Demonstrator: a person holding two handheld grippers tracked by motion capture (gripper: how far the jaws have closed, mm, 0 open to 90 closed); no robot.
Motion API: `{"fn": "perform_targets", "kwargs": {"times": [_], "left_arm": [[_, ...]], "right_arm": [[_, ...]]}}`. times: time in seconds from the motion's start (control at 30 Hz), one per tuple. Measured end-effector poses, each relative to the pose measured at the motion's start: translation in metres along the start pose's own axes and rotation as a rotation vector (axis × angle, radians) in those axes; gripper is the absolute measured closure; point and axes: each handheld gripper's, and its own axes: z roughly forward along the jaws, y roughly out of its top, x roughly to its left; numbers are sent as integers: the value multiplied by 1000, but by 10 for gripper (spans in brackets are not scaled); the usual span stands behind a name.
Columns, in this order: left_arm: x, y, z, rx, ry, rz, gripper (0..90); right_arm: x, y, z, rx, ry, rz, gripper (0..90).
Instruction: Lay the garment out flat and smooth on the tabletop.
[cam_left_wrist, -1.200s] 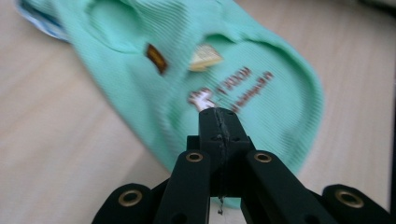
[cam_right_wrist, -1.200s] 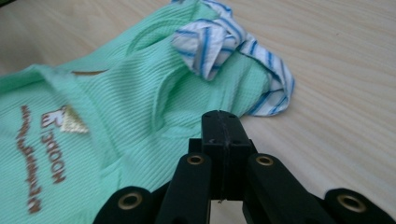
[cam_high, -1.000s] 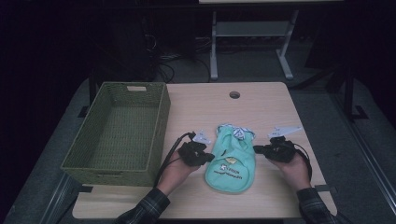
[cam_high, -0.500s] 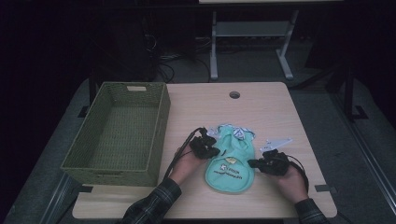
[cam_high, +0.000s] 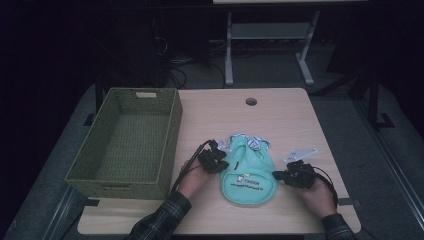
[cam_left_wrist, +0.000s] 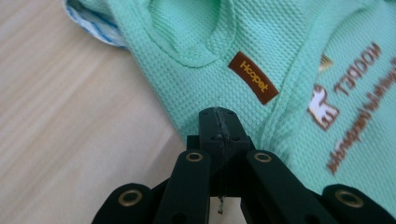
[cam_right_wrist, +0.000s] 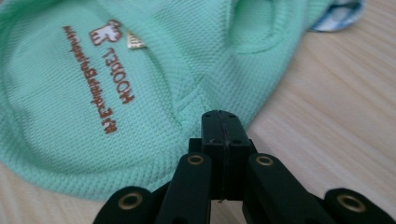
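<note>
A mint-green pet shirt (cam_high: 248, 172) with brown print lies flat on the wooden table (cam_high: 280, 120), its blue-white trim at the far end. My left gripper (cam_high: 225, 165) rests at the shirt's left edge, jaws shut. In the left gripper view the closed tips (cam_left_wrist: 218, 116) sit over the shirt's (cam_left_wrist: 280, 46) hem, just below a brown label (cam_left_wrist: 253, 77). My right gripper (cam_high: 276, 175) is at the shirt's right edge, also shut. Its closed tips (cam_right_wrist: 221, 119) point at a seam of the shirt (cam_right_wrist: 70, 116). I cannot tell whether either pair of tips touches the cloth.
An empty green woven basket (cam_high: 172, 130) stands at the table's left, close to my left hand. A small white piece (cam_high: 300, 152) lies just beyond my right gripper. A round cable hole (cam_high: 251, 101) sits at the table's far middle.
My right gripper has slid a little toward the table's front edge along the shirt's right side. My left gripper has sunk slightly at the left edge. Both stay shut.
</note>
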Motion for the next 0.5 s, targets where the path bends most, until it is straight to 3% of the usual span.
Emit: {"fn": "perform_targets", "kwargs": {"times": [0.2,0.5], "left_arm": [[-17,-6,-4,4,-45,15,895],[-29,-7,-5,8,-100,19,895]], "right_arm": [[-7,1,0,-2,-25,11,899],[-12,2,1,-8,-38,18,899]]}}
